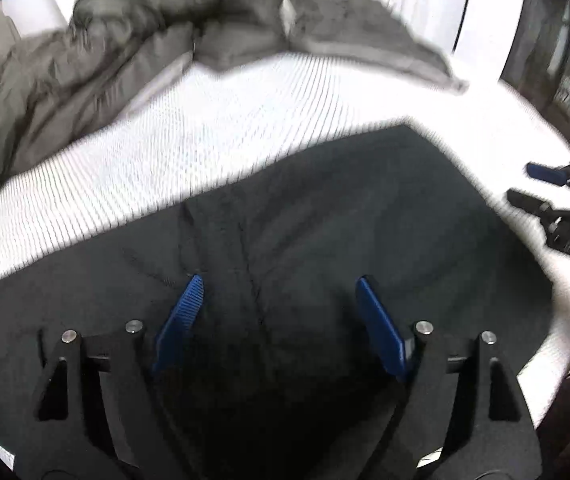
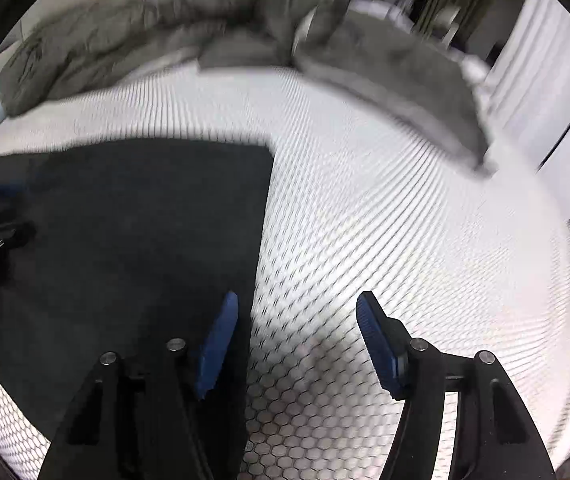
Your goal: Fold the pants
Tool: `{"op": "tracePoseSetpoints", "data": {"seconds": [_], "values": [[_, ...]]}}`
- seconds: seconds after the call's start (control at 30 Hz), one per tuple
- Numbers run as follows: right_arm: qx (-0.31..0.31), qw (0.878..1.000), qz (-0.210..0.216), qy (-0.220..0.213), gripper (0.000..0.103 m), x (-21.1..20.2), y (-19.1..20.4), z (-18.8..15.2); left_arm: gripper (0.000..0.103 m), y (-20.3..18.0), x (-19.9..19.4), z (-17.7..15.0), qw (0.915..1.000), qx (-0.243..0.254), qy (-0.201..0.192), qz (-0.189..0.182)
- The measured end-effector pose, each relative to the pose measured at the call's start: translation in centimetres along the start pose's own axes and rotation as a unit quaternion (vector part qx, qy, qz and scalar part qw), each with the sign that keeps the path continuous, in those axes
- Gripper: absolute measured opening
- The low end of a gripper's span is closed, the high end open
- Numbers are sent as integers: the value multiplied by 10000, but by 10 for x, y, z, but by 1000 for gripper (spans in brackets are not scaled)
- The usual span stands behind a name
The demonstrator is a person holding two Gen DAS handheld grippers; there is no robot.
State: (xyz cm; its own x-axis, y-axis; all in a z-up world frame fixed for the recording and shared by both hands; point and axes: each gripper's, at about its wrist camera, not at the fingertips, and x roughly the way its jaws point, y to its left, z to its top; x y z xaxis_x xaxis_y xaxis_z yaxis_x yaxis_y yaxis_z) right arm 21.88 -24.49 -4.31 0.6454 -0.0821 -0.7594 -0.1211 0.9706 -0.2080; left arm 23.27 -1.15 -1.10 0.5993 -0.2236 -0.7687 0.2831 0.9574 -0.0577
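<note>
left gripper (image 1: 277, 292): blue fingers (image 1: 179, 320) spread wide, nothing between them. Hovering over the black pants (image 1: 325, 240), pointed down at a seam running near-to-far through the fabric. Contact with the cloth: can't tell.
black pants: folded into a flat dark block on the bed (image 1: 205, 140), at its near-left part. In the right wrist view the pants (image 2: 133, 220) show a straight right edge and a squared far-right corner.
bed: white cover with a honeycomb texture, bare to the right of the pants and beyond them.
right gripper (image 2: 297, 312): fingers (image 2: 377, 344) apart, empty. Left finger sits over the right edge of the pants, right finger over bare bed cover (image 2: 405, 220). Also seen from the left wrist view at the right edge (image 1: 541, 188), beside the pants.
grey-green quilt (image 1: 85, 60): bunched along the far side of the bed, left to centre, well apart from the pants.
grey pillow (image 2: 397, 76): far right, just beside the quilt. Frames blurred there, detail unclear.
</note>
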Motion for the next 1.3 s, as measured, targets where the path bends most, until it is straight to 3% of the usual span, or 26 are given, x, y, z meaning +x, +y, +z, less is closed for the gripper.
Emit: {"op": "tracePoseSetpoints", "data": {"seconds": [0.1,0.17,0.23,0.27,0.33,0.37,0.43,0.5,0.57,0.63,0.7,0.73,0.8,0.87,0.9,1.0,1.03,1.13,1.2,1.27,1.3], "values": [[-170,9968,566,-534,64,-23,24,16,78,-9,0,18,9997,162,-173,48],[-453,9923,1022,-534,64,-14,54,30,78,-18,22,29,9993,337,23,148],[-661,9903,1169,-363,64,1,82,36,74,-18,52,30,9970,392,448,500],[-742,9906,1138,-176,64,18,92,38,73,-16,61,27,9959,415,533,606],[-990,9927,638,254,64,54,100,36,74,0,67,24,9949,313,504,817],[-1052,9931,442,259,64,61,93,29,80,12,67,23,9955,135,511,792],[-652,9967,370,298,64,59,67,32,80,41,65,23,9970,-491,553,224],[-397,9984,-247,318,63,54,47,37,78,50,61,23,9959,-705,565,37],[-239,9996,66,114,63,43,42,46,73,44,52,27,9974,-590,404,97],[-250,9970,678,-259,63,31,53,57,74,33,46,35,9992,-302,125,245],[-315,9919,1184,-337,64,37,75,67,74,32,59,38,9983,-252,223,480],[-317,9922,1182,-258,64,43,83,69,74,36,68,39,9977,-358,345,450],[-295,9941,1038,46,64,73,93,71,74,49,82,33,9959,-689,566,151],[-397,9955,826,254,64,94,86,69,76,52,83,30,9960,-734,514,65],[-385,9965,708,221,64,92,79,71,76,51,80,31,9963,-688,493,121],[-371,9983,-367,248,65,89,55,71,76,47,65,31,9968,-568,386,401],[-258,9986,-361,289,65,88,44,70,74,43,54,32,9972,-511,307,462],[65,9994,306,134,64,60,28,63,74,26,16,30,9998,-93,-1,199],[-180,9958,875,-183,64,27,42,53,75,7,-4,21,9996,230,-160,-5],[-386,9915,1217,-245,65,7,67,44,78,-6,0,8,9990,455,-19,-33],[-482,9885,1426,-159,65,7,79,39,78,-9,14,-1,9984,504,183,181]]}}
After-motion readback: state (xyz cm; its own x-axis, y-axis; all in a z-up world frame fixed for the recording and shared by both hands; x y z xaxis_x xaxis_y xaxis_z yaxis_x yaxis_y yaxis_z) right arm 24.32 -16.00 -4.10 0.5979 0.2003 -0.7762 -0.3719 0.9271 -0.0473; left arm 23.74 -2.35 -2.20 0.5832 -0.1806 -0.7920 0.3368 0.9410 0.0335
